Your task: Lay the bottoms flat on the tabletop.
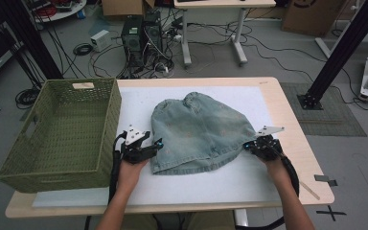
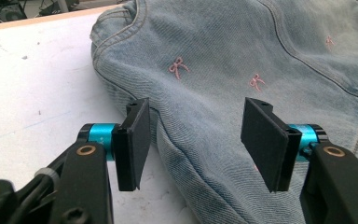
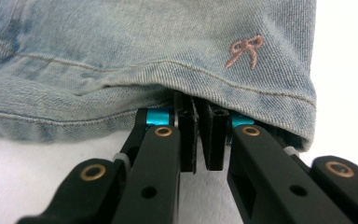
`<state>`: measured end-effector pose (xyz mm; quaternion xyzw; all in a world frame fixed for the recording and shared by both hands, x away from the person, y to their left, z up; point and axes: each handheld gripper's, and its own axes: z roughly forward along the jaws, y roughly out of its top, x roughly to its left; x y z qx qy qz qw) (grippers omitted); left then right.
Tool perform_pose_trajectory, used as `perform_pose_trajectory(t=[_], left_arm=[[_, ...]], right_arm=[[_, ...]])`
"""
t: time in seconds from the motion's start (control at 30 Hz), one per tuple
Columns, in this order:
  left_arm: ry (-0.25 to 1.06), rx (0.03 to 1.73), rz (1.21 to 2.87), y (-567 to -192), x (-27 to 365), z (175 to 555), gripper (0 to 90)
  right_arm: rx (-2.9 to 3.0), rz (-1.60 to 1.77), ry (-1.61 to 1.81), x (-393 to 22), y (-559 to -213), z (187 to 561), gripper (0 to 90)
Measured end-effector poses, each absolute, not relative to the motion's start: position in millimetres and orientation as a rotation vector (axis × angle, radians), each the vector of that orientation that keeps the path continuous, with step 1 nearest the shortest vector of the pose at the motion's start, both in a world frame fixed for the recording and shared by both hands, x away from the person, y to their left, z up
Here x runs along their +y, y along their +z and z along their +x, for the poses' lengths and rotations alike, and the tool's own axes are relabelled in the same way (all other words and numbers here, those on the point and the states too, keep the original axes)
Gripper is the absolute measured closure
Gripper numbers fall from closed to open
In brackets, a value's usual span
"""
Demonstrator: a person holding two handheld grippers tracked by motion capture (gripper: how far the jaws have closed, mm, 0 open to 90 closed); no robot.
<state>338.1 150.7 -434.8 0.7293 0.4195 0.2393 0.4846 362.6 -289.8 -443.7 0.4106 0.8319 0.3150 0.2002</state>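
Your right gripper (image 3: 200, 133) has its jaws almost shut, with just a thin gap between the pads. The tips are tucked under the bottom hem of the jean shorts (image 3: 144, 60). The hem folds over the tips, so you cannot see if cloth is pinched between them. A small pink bow (image 3: 246, 50) sits on the cloth just past the jaws, a bit to their right.

Your left gripper (image 2: 198, 140) has its jaws open wide. The side edge of the jean shorts (image 2: 242, 60) lies between the two pads, but the pads do not press on it. One pad (image 2: 137, 140) is over the white mat (image 2: 32, 93), the other is over the cloth. Two more pink bows (image 2: 179, 67) show farther ahead of the jaws.

From above, the jean shorts (image 1: 199, 129) lie flat between your two hands, with the left gripper (image 1: 157, 145) at one bottom corner and the right gripper (image 1: 247, 146) at the other. A green basket (image 1: 57, 165) stands just beside your left hand, on its far side from the shorts.
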Motion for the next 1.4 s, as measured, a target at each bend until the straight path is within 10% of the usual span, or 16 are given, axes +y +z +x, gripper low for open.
perform_pose_trajectory(t=[0.6, 1.0, 1.4], left_arm=[[0.586, 1.014, 1.759, -433.9, 153.8, 337.6, 42.5], [0.537, 0.949, 1.766, -434.4, 148.9, 335.5, 42.7], [0.523, 0.928, 1.775, -433.6, 148.8, 334.1, 42.6]], right_arm=[[2.431, 1.128, 0.8, -308.8, -432.8, 321.4, 88.1], [2.335, 1.04, 1.101, -277.2, -418.4, 320.5, 53.5], [2.402, 0.992, 1.121, -213.0, -436.8, 340.1, 52.3]])
